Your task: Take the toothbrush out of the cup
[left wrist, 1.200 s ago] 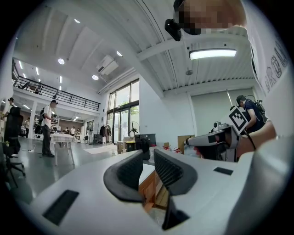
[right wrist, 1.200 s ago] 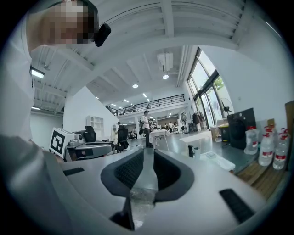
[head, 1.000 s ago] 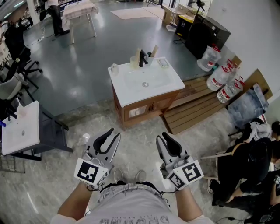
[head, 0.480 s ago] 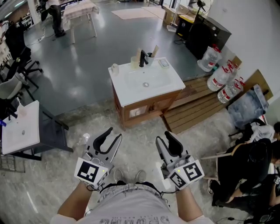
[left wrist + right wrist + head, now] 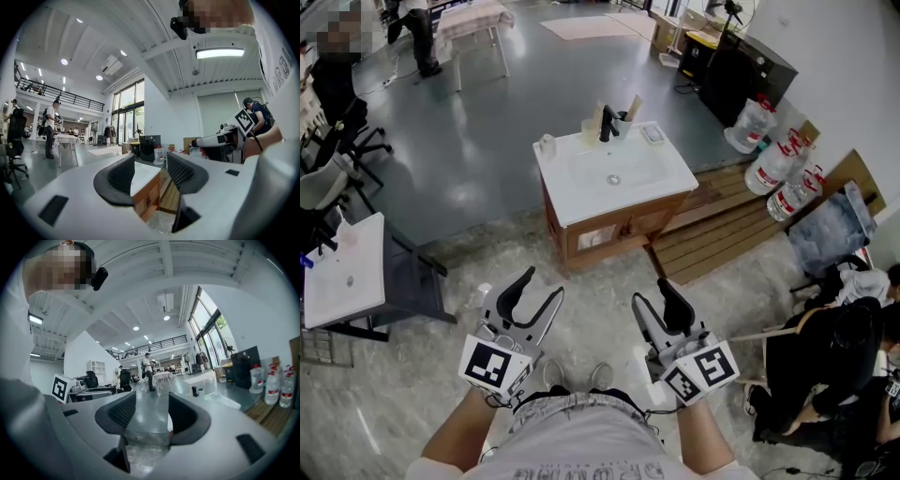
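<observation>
A white sink cabinet (image 5: 581,183) stands on the floor well ahead of me. At the back of its top, right of the black faucet (image 5: 605,127), a cup (image 5: 622,119) holds a tan toothbrush (image 5: 631,106) leaning right. Both grippers are low, near my body and far from the cup. My left gripper (image 5: 542,286) and right gripper (image 5: 651,293) have their jaws opening, with nothing between them. In the left gripper view the cabinet (image 5: 145,185) shows between the left gripper's jaws (image 5: 150,176). The right gripper's jaws (image 5: 152,416) frame bare floor, with the faucet (image 5: 194,391) off to the right.
A small pale cup (image 5: 546,145) and a soap dish (image 5: 652,135) sit on the sink top. Water jugs (image 5: 778,169) and a wooden pallet (image 5: 722,225) lie to the right. A white side table (image 5: 342,277) stands to the left, and a seated person (image 5: 834,347) is at the right.
Both grippers' jaws have spread wider apart. Neither hand has moved from its place.
</observation>
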The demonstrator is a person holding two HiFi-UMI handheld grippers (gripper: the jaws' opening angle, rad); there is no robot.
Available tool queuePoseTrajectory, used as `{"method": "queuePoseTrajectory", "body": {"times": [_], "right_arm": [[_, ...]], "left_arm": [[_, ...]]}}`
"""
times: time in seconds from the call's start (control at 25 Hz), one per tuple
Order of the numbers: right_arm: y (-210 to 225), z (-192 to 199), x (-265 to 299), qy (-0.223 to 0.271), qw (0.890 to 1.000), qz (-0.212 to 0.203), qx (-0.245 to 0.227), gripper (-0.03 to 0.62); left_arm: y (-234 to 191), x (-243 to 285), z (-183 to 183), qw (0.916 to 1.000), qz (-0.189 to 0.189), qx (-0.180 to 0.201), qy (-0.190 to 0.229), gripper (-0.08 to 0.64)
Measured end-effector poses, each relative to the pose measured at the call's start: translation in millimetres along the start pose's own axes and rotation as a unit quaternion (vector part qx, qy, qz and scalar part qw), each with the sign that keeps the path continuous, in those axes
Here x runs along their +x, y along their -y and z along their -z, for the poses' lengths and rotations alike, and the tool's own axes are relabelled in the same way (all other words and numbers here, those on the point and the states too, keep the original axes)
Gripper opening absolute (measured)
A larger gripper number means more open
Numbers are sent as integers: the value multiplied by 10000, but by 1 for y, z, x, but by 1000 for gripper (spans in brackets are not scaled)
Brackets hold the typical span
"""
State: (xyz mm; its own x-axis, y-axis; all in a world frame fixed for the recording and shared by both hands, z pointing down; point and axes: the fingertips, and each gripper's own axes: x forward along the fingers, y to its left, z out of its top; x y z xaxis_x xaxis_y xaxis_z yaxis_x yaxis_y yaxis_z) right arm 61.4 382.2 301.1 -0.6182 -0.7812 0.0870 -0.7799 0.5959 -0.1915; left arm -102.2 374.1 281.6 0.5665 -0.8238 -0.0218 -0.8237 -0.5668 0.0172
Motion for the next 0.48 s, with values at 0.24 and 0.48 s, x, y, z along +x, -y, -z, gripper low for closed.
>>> {"method": "queuePoseTrajectory", "body": {"times": [0.24, 0.48], "right_arm": [[3, 1, -3, 5, 10000, 13, 48, 244], [10, 3, -8, -10, 10000, -12, 91, 269]], "left_arm": [[0, 0, 0, 10000, -61, -11, -2, 253], [7, 4, 2, 9999, -116, -12, -27, 270]]}}
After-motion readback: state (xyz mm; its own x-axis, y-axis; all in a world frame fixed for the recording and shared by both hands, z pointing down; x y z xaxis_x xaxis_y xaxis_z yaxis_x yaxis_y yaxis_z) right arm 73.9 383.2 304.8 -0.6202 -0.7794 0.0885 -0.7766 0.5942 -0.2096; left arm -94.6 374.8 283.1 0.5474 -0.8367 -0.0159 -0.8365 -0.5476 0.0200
